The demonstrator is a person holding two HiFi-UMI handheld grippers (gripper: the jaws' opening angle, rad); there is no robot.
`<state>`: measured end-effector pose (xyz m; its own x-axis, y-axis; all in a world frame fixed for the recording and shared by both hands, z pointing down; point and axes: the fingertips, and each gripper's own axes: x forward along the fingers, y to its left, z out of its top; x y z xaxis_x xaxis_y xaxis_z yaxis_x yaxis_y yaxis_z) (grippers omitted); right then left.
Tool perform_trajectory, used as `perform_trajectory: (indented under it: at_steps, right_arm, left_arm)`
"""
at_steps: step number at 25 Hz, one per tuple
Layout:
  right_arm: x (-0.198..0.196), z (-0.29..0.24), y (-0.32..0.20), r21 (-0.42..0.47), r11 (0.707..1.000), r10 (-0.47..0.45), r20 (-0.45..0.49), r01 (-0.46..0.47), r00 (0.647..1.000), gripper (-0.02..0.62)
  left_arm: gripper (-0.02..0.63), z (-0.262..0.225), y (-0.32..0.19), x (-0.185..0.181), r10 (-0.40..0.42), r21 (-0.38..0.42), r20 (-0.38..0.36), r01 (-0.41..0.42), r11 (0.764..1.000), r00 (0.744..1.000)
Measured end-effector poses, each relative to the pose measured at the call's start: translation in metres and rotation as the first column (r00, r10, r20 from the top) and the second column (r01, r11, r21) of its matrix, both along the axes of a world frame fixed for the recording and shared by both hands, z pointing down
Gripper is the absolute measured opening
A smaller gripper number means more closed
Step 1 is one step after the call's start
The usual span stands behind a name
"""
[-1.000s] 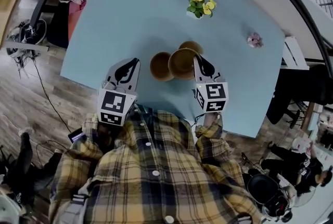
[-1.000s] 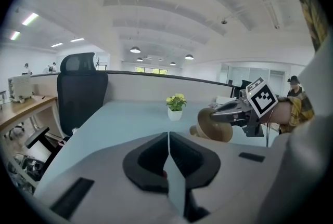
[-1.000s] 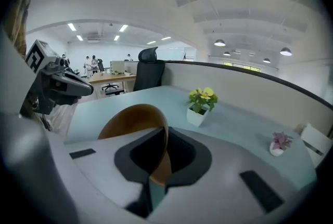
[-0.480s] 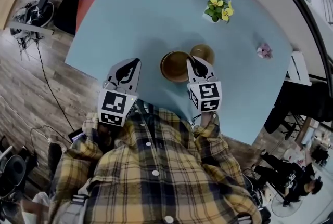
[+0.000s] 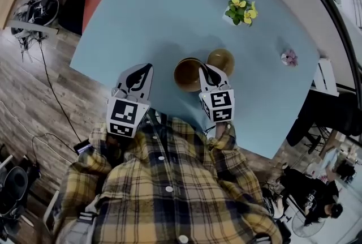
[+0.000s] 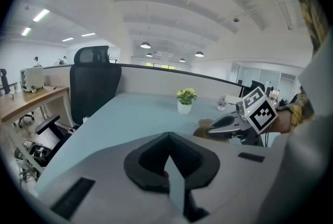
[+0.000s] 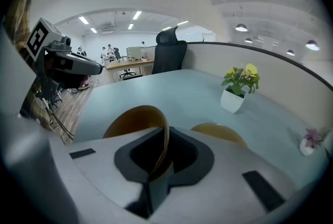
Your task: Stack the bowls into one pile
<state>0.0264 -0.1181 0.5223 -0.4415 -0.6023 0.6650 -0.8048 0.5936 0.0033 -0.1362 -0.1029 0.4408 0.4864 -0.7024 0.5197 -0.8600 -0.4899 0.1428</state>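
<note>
The right tongs (image 5: 206, 71) are clenched on the near rim of a brown bowl (image 5: 186, 74). In the right gripper view the thin rim runs straight through the closed jaws of these tongs (image 7: 160, 147), and the bowl (image 7: 132, 119) rises beyond them to the left, tilted, its lower half cut off by the tongs' grey body. Whether it sits on the counter (image 5: 158, 11) or on something beneath it cannot be told from any view.

A second bowl (image 5: 220, 60) stands just past the right tongs' tips. From the right gripper view only the upper arc of it (image 7: 218, 132) shows above the housing.

The left tongs (image 5: 142, 70) hang over the counter's near edge, well to the left of the bowls. Their jaws (image 6: 168, 140) are clenched together with nothing between them. From there the right tongs (image 6: 216, 127) hide most of the bowls, leaving only a brown sliver.

Far beyond the right tongs stand a potted yellow flower (image 5: 240, 11) and a small pink item (image 5: 289, 58) too small to identify. A plaid shirt (image 5: 164, 180) covers both hands.
</note>
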Motion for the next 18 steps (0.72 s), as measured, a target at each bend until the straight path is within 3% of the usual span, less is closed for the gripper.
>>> perform_trajectory:
  at_steps: [4,7,12,18]
  right_arm:
    - [-0.006,0.003,0.001,0.007,0.999,-0.037,-0.025,0.037,0.999,0.032]
    - [-0.007,0.003,0.002,0.017,0.999,-0.043,-0.032,0.044,0.999,0.094]
    - [-0.003,-0.001,0.002,0.036,0.999,-0.031,-0.035,0.033,0.999,0.141]
    - [0.003,-0.012,0.003,0.062,0.998,-0.012,-0.026,0.014,1.0,0.153]
  left_arm:
    - [-0.009,0.001,-0.001,0.002,0.001,-0.001,0.001,-0.001,1.0,1.0]
    - [-0.009,0.001,0.0,0.003,-0.001,0.001,0.002,0.001,1.0,1.0]
    - [-0.009,0.0,0.002,0.006,0.004,0.007,0.003,-0.004,1.0,1.0]
    - [-0.009,-0.004,0.001,0.017,0.032,0.02,0.001,-0.032,0.999,0.999]
